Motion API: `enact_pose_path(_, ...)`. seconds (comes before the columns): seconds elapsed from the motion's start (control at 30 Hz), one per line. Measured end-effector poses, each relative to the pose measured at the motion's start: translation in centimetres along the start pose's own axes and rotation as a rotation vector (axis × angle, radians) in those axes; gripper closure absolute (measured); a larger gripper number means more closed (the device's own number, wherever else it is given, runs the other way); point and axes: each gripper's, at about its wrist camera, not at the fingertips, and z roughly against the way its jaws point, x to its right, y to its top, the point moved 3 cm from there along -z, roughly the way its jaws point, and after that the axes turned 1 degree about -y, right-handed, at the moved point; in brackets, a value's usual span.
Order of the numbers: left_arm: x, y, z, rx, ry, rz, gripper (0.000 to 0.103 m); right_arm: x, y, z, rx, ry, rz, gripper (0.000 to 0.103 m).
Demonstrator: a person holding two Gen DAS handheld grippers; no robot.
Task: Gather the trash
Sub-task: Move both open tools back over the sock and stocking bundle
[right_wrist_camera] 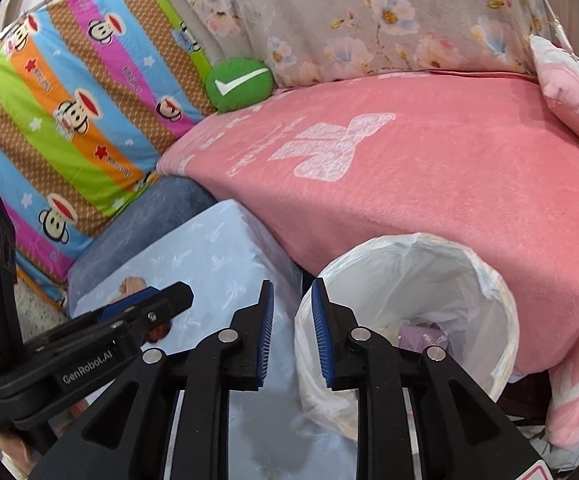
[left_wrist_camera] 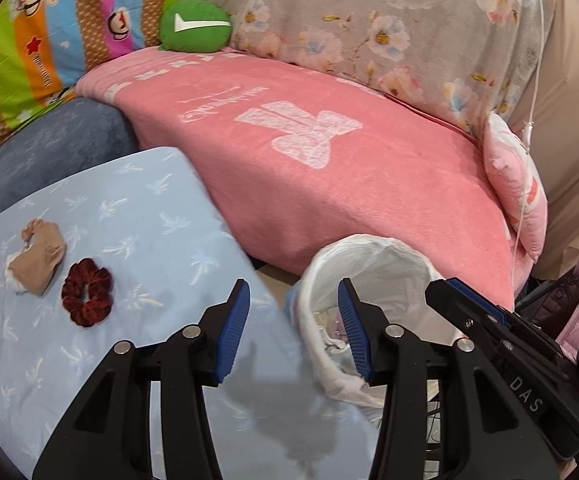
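A crumpled beige wad of trash (left_wrist_camera: 36, 261) and a dark red scrunchie (left_wrist_camera: 86, 297) lie on the light blue cloth-covered table (left_wrist_camera: 137, 216). A white-lined trash bin (left_wrist_camera: 373, 276) stands between the table and the pink sofa; it holds some trash and also shows in the right wrist view (right_wrist_camera: 421, 288). My left gripper (left_wrist_camera: 293, 296) is open and empty, over the table's right edge beside the bin. My right gripper (right_wrist_camera: 292, 300) is open and empty, at the bin's left rim. The right gripper's finger shows in the left wrist view (left_wrist_camera: 473, 312). The left gripper (right_wrist_camera: 137, 312) hides most of the trash in the right wrist view.
A pink blanket (left_wrist_camera: 329, 168) covers the sofa behind the bin. A green round cushion (left_wrist_camera: 194, 26), a striped cartoon blanket (right_wrist_camera: 69, 112), a floral cover (left_wrist_camera: 389, 20) and a small pink pillow (left_wrist_camera: 517, 192) surround it. A blue stool (left_wrist_camera: 49, 136) sits behind the table.
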Motion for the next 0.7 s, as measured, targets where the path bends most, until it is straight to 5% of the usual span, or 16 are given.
enact_pose_path(0.7,-14.1,-3.3,1.8,-0.008,0.237,0.210,0.030,-12.7,-5.1,-7.2,-0.149,0.048,0.216,0.063)
